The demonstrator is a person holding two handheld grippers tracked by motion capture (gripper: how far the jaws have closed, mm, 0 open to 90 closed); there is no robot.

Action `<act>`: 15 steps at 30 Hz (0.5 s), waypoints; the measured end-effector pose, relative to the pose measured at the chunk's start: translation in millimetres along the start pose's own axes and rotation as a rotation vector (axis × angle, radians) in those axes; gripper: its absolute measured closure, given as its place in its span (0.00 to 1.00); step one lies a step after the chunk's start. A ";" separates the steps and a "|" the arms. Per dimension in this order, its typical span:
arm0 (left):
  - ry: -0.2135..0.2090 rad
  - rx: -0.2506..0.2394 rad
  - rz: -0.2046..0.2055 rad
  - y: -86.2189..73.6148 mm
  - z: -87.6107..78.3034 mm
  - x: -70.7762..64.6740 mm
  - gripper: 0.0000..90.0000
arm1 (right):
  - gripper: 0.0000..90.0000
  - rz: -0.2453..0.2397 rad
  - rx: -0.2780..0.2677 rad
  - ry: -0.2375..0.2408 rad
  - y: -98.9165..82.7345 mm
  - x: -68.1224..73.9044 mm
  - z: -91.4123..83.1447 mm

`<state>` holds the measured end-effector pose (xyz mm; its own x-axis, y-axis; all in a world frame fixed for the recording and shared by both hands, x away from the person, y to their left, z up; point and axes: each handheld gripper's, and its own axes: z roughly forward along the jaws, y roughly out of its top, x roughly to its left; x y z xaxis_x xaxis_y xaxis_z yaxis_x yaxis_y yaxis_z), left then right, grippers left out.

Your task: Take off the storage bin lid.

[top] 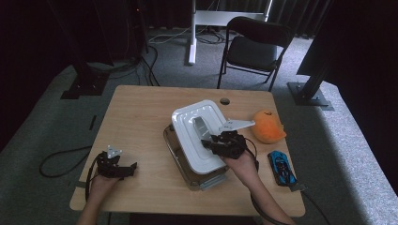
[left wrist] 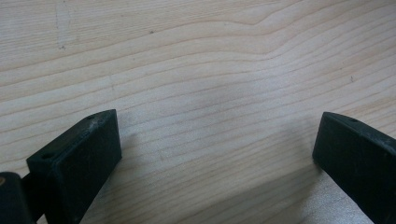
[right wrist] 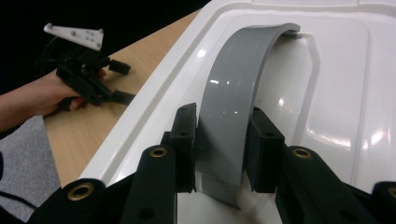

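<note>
Right gripper (right wrist: 219,154): jaws clenched on the grey arched handle (right wrist: 243,93) of the white lid (right wrist: 345,93), one black pad pressed against each side of the strap, low on its near end. High view puts this gripper (top: 206,142) at the lid's near right edge, its grey three-cornered plate pointing toward the orange soft toy (top: 267,126).

Lid (top: 197,140): rectangular with rounded corners, glossy, raised rim around a sunken centre panel. It sits over a clear container (top: 174,151) with a metal frame, skewed against it, so the container's left edge and near corner show from underneath. Both sit right of the table's (top: 136,122) middle.

Left gripper (top: 133,167): resting at the near left of the table, well apart from the lid, held in the left hand (top: 101,183). Its own view shows the jaws spread wide over bare wood grain, nothing between them; released. The right gripper view catches it (right wrist: 122,81) farther off past the lid's edge.

Blue toy car (top: 282,168): near right edge of the table, just right of the right forearm. Orange toy lies beyond it, near the lid's right side but apart

Floor beyond: black folding chair (top: 253,47), grey carpet
</note>
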<state>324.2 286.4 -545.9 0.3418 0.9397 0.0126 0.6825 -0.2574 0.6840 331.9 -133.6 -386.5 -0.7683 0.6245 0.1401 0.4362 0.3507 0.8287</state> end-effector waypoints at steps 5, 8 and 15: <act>-0.001 -0.001 0.000 0.0 0.0 0.0 0.02 | 0.76 0.007 -0.014 -0.023 4.4 -8.0 -2.8; 0.000 -0.002 -0.002 0.0 0.1 -0.1 0.02 | 0.76 0.030 -0.034 -0.052 8.8 -21.2 -5.1; 0.000 -0.003 0.000 0.0 0.2 0.1 0.02 | 0.76 0.056 -0.045 -0.103 14.5 -45.7 -3.1</act>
<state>324.3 286.5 -546.0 0.3418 0.9397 0.0126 0.6808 -0.2568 0.6860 371.9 -159.2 -379.2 -0.6902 0.7113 0.1326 0.4537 0.2827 0.8451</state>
